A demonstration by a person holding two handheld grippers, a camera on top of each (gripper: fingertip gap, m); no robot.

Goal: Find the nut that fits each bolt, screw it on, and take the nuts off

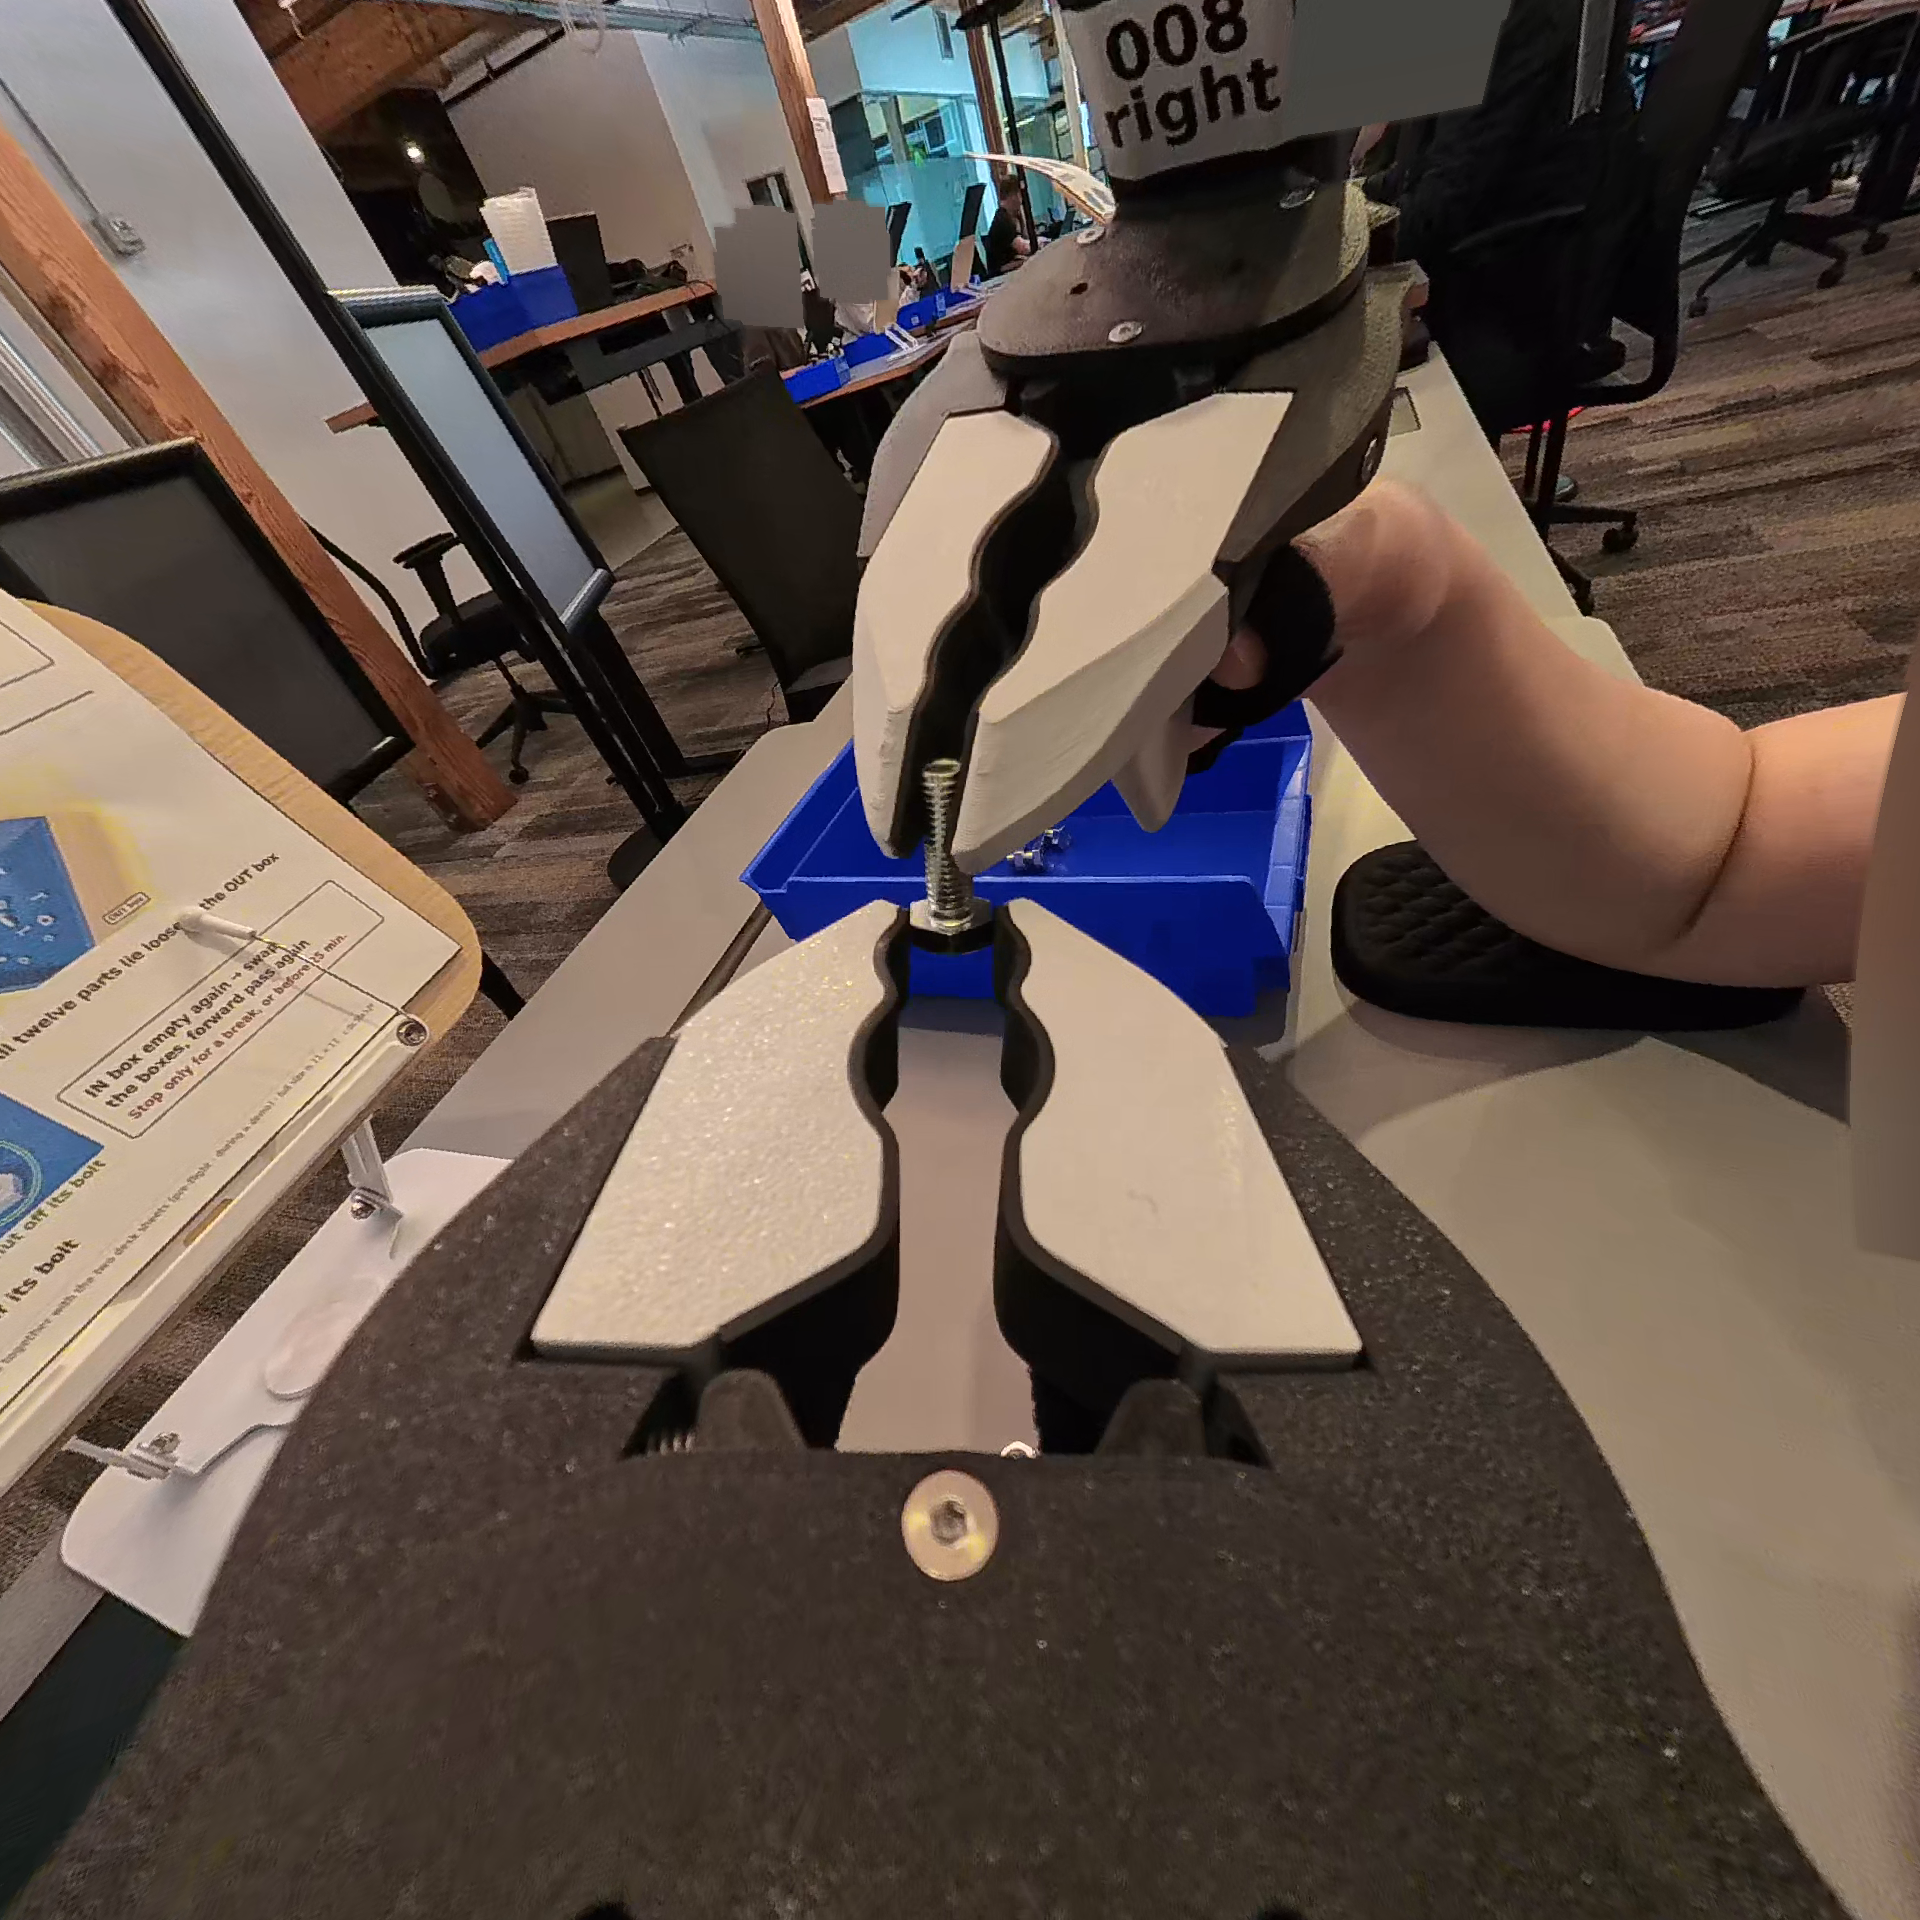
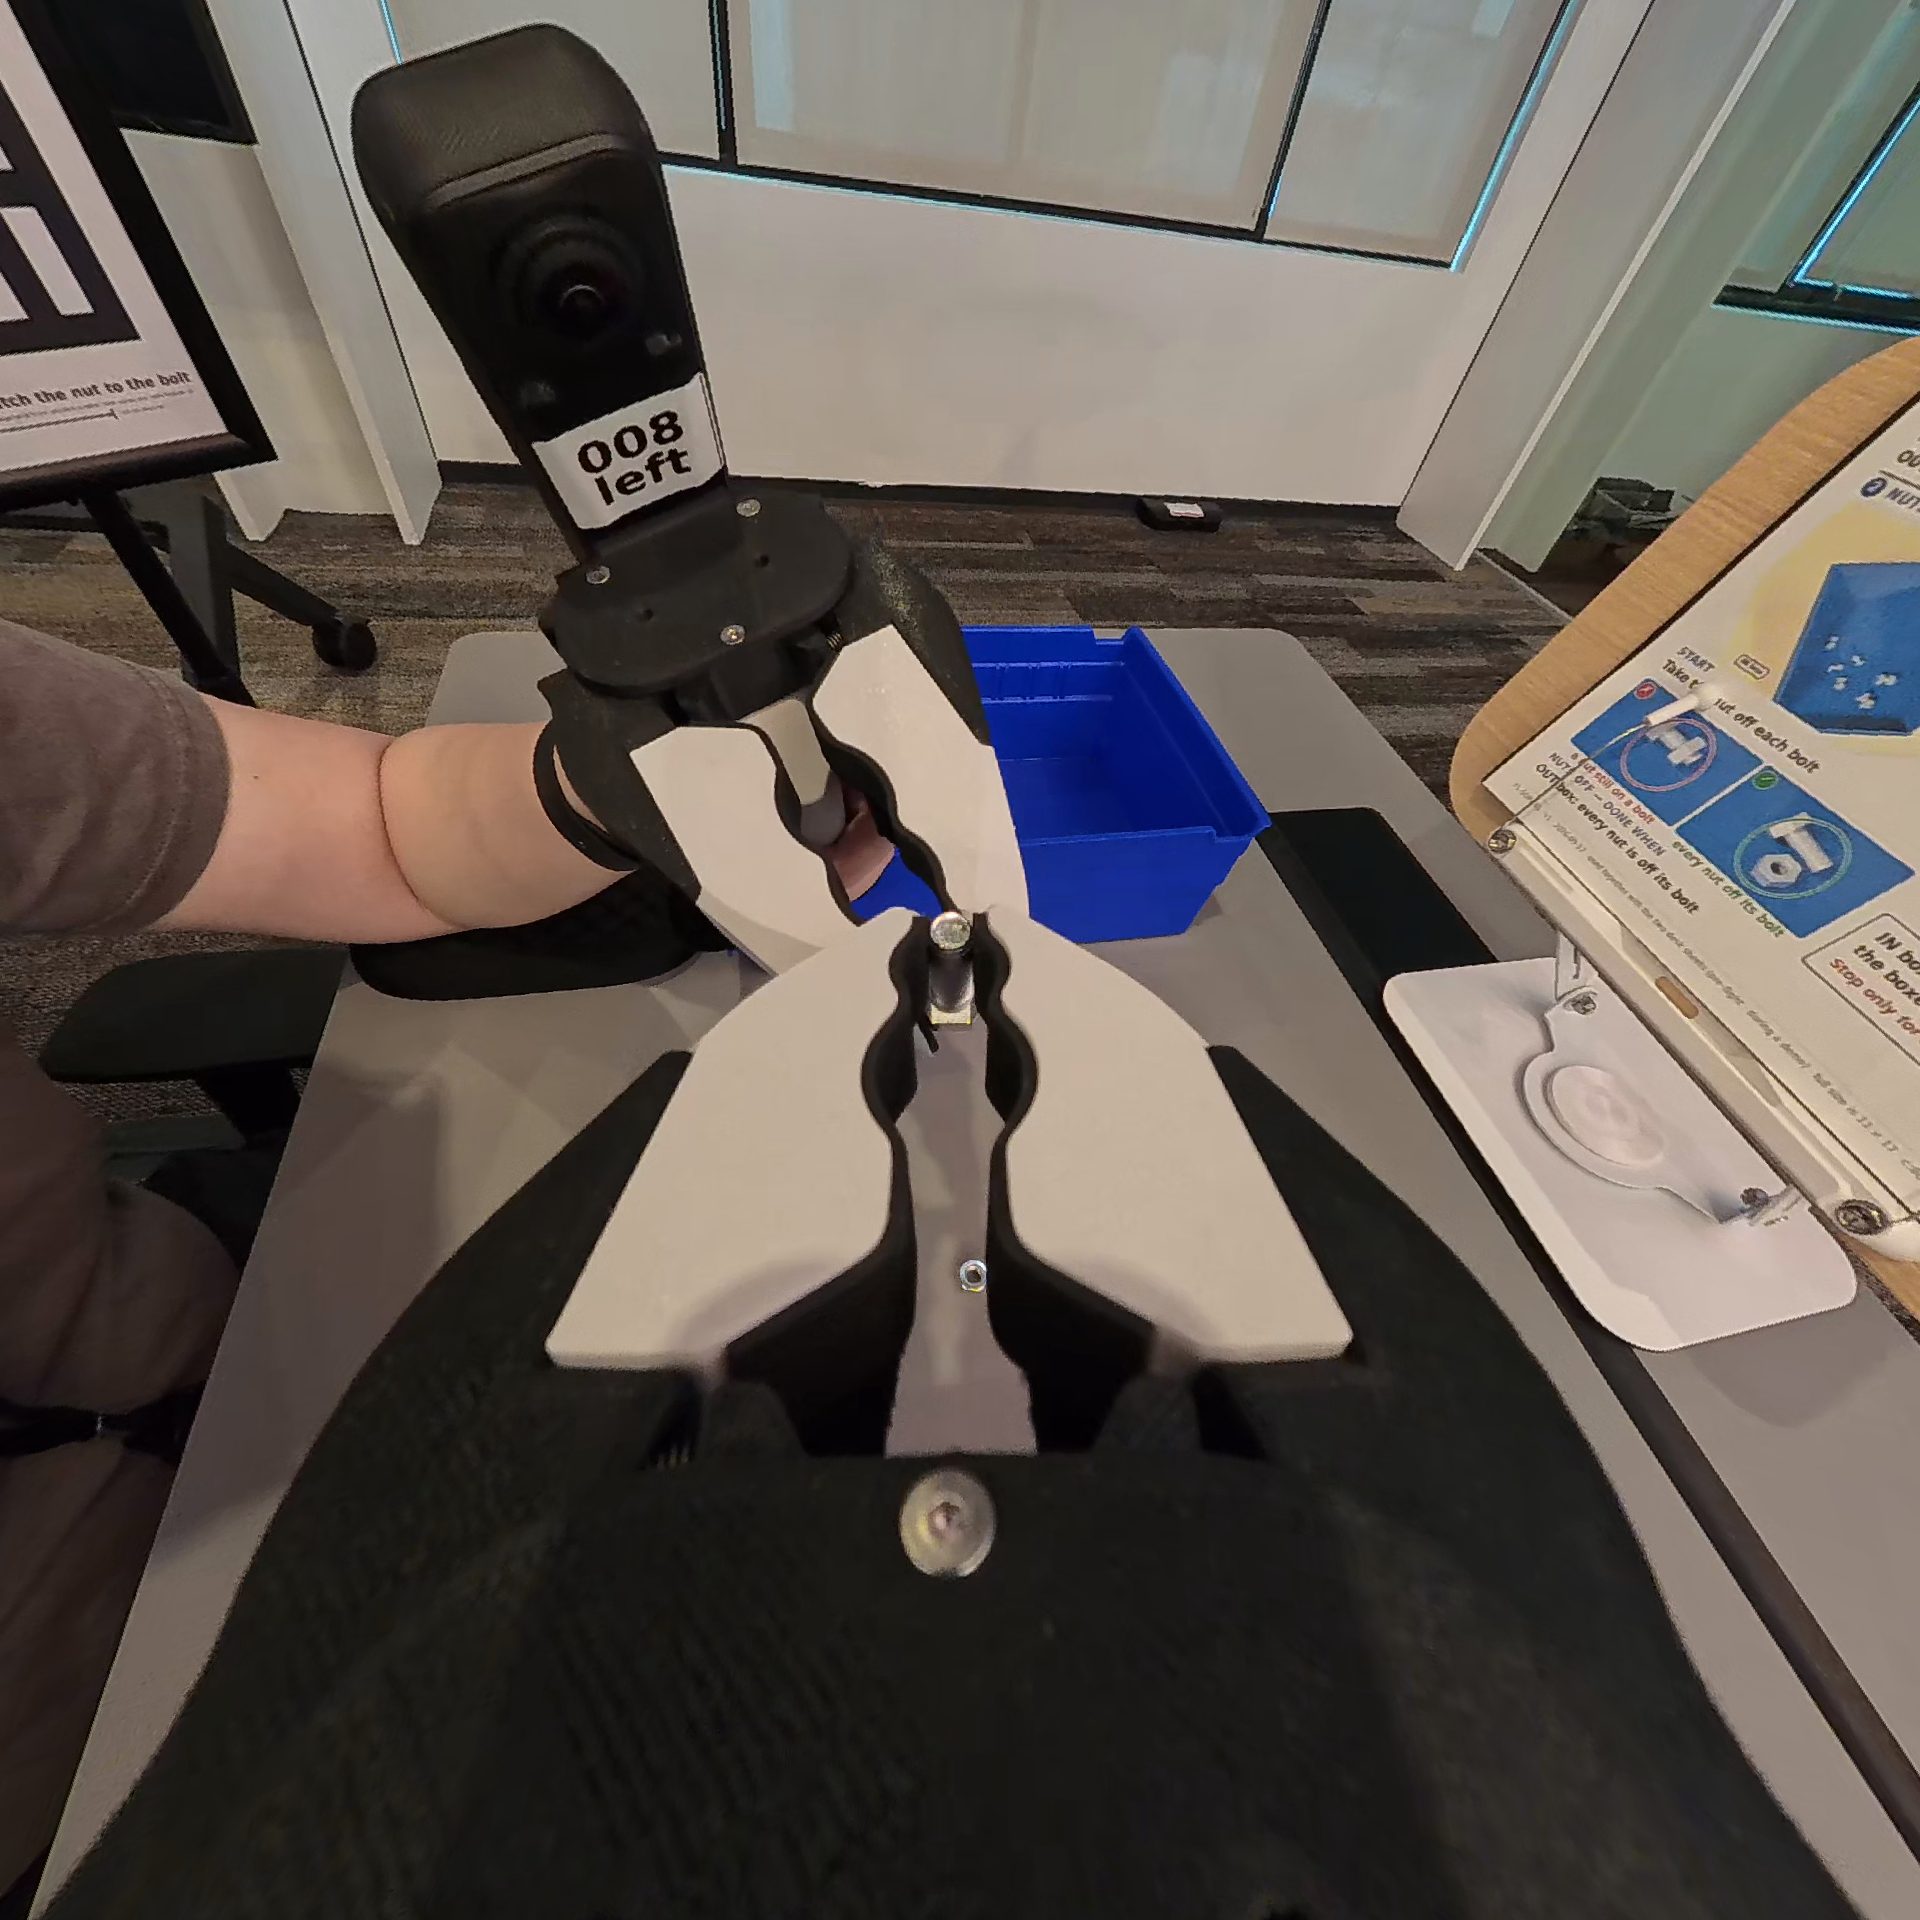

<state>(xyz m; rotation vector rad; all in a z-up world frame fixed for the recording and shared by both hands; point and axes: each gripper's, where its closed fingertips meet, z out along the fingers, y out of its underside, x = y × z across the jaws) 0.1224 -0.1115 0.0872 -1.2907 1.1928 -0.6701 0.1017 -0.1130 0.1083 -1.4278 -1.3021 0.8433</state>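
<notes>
A silver threaded bolt (image 1: 941, 842) stands upright between the two grippers above the grey table (image 1: 1507, 1195). My left gripper (image 1: 948, 935) comes from below and is shut on the nut (image 1: 948, 917) at the bolt's lower end. My right gripper (image 1: 928, 831) comes down from above and is shut on the threaded shaft. In the right wrist view the bolt (image 2: 949, 982) lies along my right gripper (image 2: 951, 940), and the left gripper (image 2: 961, 902) meets it tip to tip. A small loose nut (image 2: 971, 1275) lies on the table under the right fingers.
A blue bin (image 1: 1143, 914) holding a few metal parts stands behind the grippers. Another blue bin (image 2: 1101, 790) looks empty. An instruction board (image 2: 1766, 831) on a white stand (image 2: 1610, 1195) sits at the table's side. A black wrist pad (image 1: 1507, 956) lies under the person's forearm. My left and right fingertips are right by each other.
</notes>
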